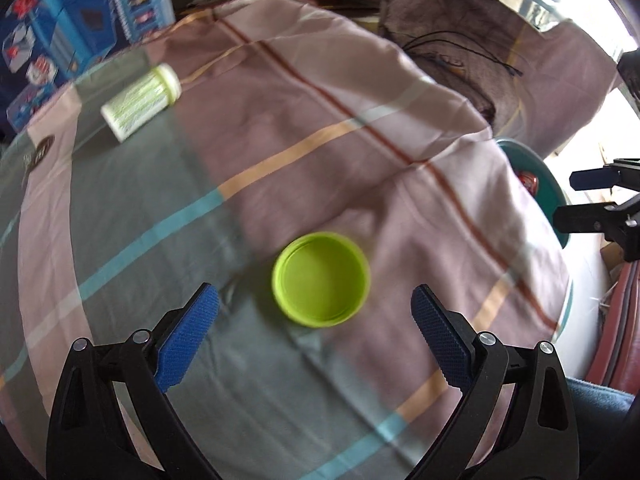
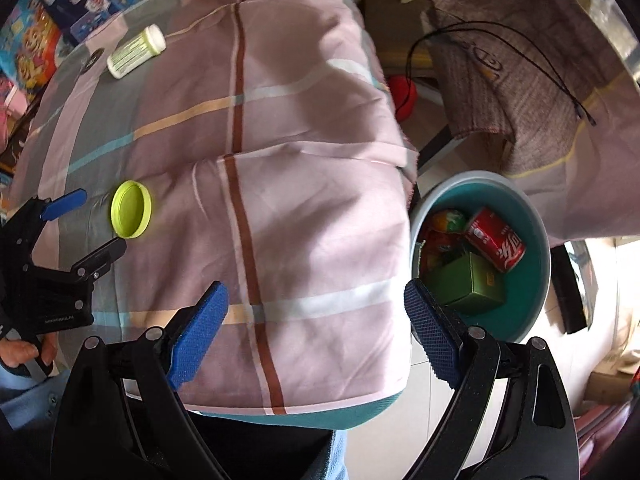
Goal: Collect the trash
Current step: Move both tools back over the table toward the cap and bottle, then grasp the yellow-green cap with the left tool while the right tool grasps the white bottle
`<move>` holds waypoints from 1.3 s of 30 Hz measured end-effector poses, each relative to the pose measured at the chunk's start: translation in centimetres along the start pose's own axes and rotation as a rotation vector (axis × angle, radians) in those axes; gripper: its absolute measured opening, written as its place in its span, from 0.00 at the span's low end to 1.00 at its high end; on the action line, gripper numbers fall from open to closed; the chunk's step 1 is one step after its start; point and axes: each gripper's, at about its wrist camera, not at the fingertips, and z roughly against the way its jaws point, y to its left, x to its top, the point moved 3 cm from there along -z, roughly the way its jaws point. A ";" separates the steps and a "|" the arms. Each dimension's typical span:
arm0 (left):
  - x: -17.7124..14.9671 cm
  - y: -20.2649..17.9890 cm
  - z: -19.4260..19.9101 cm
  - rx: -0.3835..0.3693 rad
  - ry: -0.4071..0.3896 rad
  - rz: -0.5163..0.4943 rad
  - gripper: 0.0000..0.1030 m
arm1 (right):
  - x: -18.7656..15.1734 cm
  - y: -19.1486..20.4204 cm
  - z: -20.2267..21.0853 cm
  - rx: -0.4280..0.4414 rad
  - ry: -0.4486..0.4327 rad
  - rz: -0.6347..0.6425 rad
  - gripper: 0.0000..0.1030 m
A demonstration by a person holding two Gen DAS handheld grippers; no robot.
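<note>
One lime-green lid lies open side up on the checked cloth, a round shallow cap with a raised rim and a ridged inner ring, slightly blurred in the left wrist view. It sits low in the middle of that frame, just beyond and between the blue pads of the left gripper, whose fingers are spread wide and grip nothing. In the right wrist view the same lid shows at the left edge, near the tips of the left gripper.

Toward the upper left of the left wrist view a small white bottle with a green printed label lies on its side, well apart from the lid.

At lower centre of its own view, the right gripper also stands wide open and empty, over the cloth's edge. To its right, lower than the cloth, a teal bin holds a red can, a green box and orange wrappers.
</note>
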 end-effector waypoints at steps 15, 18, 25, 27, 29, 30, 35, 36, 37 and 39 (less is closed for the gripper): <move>-1.0 -0.1 -2.6 -0.011 0.003 -0.072 0.78 | 1.5 3.9 -2.7 -0.021 0.065 0.084 0.83; -0.7 0.0 -2.3 -0.003 -0.033 -0.075 0.54 | 1.8 3.6 -3.0 -0.031 0.075 0.075 0.83; 0.1 3.8 -1.6 -0.036 -0.054 0.028 0.54 | 3.9 4.5 -3.1 -0.040 0.081 0.079 0.83; 0.4 5.6 -1.1 -0.014 -0.066 0.053 0.54 | 5.2 5.4 -3.2 -0.044 0.076 0.103 0.83; 0.8 7.5 -0.7 -0.006 -0.072 0.081 0.54 | 6.9 6.8 -3.2 -0.053 0.062 0.149 0.83; 0.9 8.6 -0.5 -0.005 -0.074 0.099 0.54 | 7.5 7.5 -3.3 -0.054 0.060 0.168 0.83; 1.7 14.3 0.5 0.039 -0.086 0.175 0.54 | 12.2 13.1 -4.0 -0.083 0.017 0.361 0.83; 1.8 15.2 0.6 0.048 -0.088 0.185 0.54 | 13.0 14.2 -4.1 -0.093 0.005 0.399 0.83; 1.9 15.8 0.8 0.057 -0.090 0.191 0.54 | 13.9 15.2 -4.3 -0.099 -0.006 0.437 0.83; 2.3 17.2 1.2 0.072 -0.096 0.204 0.54 | 15.7 17.6 -4.7 -0.114 -0.031 0.516 0.83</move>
